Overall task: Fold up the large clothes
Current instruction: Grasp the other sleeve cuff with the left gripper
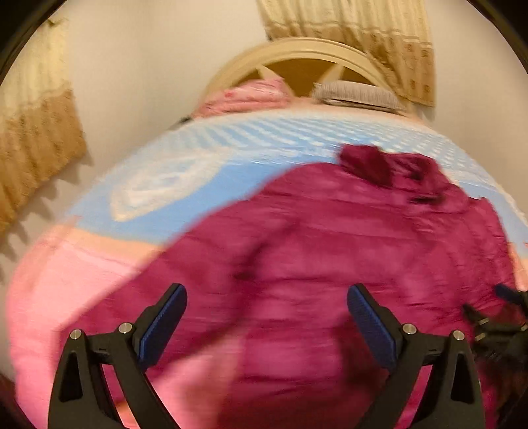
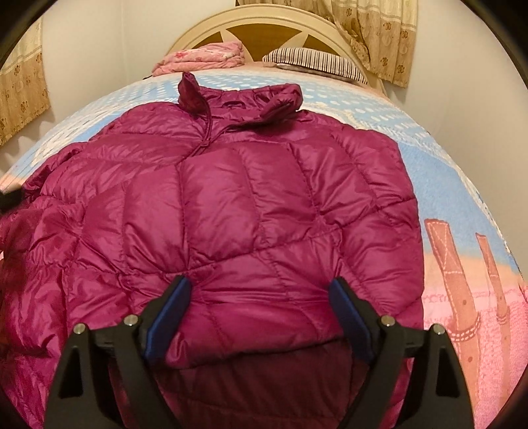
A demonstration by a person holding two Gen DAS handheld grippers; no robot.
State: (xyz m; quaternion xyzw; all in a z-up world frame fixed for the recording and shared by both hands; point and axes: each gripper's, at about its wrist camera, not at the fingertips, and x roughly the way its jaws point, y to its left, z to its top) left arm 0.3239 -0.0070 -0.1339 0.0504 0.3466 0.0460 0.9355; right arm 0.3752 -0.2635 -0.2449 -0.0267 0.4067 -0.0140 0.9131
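A magenta quilted puffer jacket (image 2: 250, 204) lies spread on the bed, its hood (image 2: 244, 95) toward the headboard. The right side is folded over the body, with the darker lining showing at the near hem (image 2: 280, 379). My right gripper (image 2: 260, 303) is open and empty, its jaws wide over the near hem. The left wrist view is blurred by motion. It shows the jacket (image 1: 330, 264) below my left gripper (image 1: 267, 310), which is open and empty. The right gripper also shows at the right edge of the left wrist view (image 1: 501, 323).
The bed has a blue and pink patterned blanket (image 2: 455, 184). A folded pink quilt (image 2: 201, 56) and a striped pillow (image 2: 316, 61) lie by the cream headboard (image 2: 264, 23). Beige curtains (image 2: 379, 36) hang on the wall behind.
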